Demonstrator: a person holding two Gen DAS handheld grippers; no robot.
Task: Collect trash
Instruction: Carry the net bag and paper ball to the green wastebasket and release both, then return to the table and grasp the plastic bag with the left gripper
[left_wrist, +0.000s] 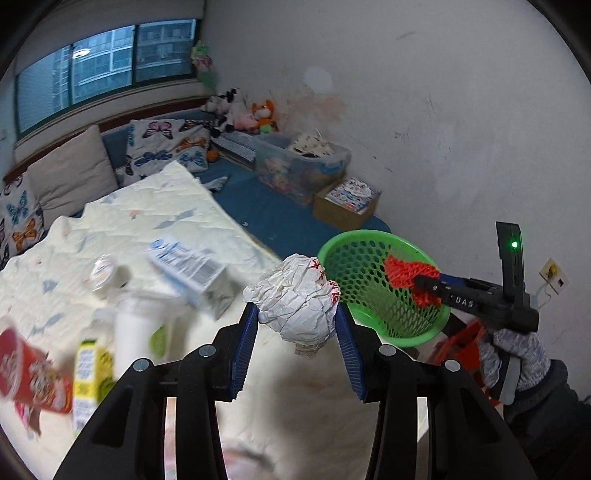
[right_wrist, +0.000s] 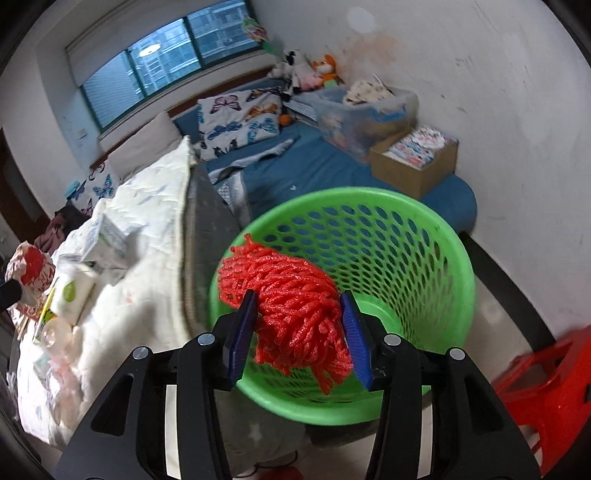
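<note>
The right hand-held gripper (right_wrist: 298, 325) is clamped on a bundle of red foam fruit netting (right_wrist: 291, 314), its blue pads pressing the bundle from both sides, and it hangs over the mouth of the green perforated wastebasket (right_wrist: 424, 254), which lies directly ahead of and below the fingers. The drop looks due here. To do it well, the netting's trailing end should be carried past the near rim before letting go; the foam is light and springy, so it may cling to a ribbed pad or bounce off the edge, and a wide, clean opening low over the basket is the safer choice.

The left hand-held gripper (left_wrist: 297, 321) grasps a crumpled white paper wrapper (left_wrist: 295, 299) between its pads. The basket sits ahead and to its right, with the right tool already across it, so it should probably wait its turn.

More litter lies on the quilted bed (left_wrist: 155, 206) to the left: a milk carton (left_wrist: 192, 269), a white cup (left_wrist: 140, 325) and a red snack packet (left_wrist: 33, 380).
</note>
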